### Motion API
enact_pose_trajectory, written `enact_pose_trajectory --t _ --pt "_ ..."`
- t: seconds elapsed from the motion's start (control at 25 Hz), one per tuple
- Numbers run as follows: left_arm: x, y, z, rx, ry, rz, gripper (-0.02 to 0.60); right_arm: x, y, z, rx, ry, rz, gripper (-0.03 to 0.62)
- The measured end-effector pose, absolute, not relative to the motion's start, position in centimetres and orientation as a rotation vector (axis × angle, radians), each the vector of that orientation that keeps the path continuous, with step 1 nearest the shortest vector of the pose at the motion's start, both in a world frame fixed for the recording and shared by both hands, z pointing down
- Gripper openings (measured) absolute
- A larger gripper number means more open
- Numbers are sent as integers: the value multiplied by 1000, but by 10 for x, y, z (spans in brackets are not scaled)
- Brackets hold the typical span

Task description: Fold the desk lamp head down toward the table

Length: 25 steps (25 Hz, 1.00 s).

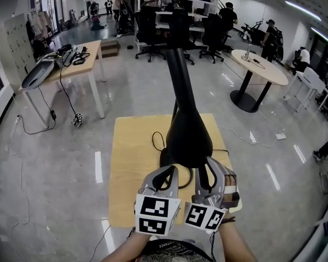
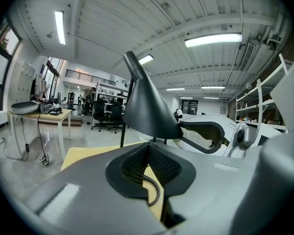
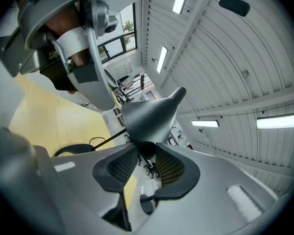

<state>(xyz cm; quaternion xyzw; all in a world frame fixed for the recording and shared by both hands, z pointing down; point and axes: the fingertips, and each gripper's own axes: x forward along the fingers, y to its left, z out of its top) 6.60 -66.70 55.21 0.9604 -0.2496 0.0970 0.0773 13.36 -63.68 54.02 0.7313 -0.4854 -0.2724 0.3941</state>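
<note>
A black desk lamp stands on the small yellow table [image 1: 132, 146], its cone-shaped head [image 1: 188, 135] raised above the round base [image 1: 169, 158] and its neck [image 1: 177, 72] reaching up toward the camera. Both grippers hover at the table's near edge, just short of the head. My left gripper [image 1: 167, 173] is shut with nothing between its pads [image 2: 159, 163]; the lamp head [image 2: 147, 106] rises ahead of it. My right gripper [image 1: 210, 171] is open, a gap showing between its pads [image 3: 170, 168], with the lamp head [image 3: 147, 117] just beyond its tips and untouched.
The lamp's black cord [image 1: 156, 141] loops on the tabletop beside the base. A white desk [image 1: 71, 64] with gear stands far left, a round table [image 1: 259, 67] far right, and office chairs [image 1: 147, 29] with people behind. Cables trail over the floor.
</note>
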Motion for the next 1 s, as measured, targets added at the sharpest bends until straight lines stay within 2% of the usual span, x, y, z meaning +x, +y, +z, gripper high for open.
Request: enact_pose_trajectory --t 0.16,0.72,0.88,1.0 --pt "76 -668 560 2882 -736 298 11 141 -640 551 1861 -1238 -689 117" --pt "41 -690 574 2873 -720 274 11 106 -661 566 1848 -1281 -630 126" --pt "33 -700 604 2861 -725 272 11 97 -671 594 1903 -1414 -487 129" --pt "39 -723 636 2845 -718 271 12 99 -690 628 1947 -1532 -328 103"
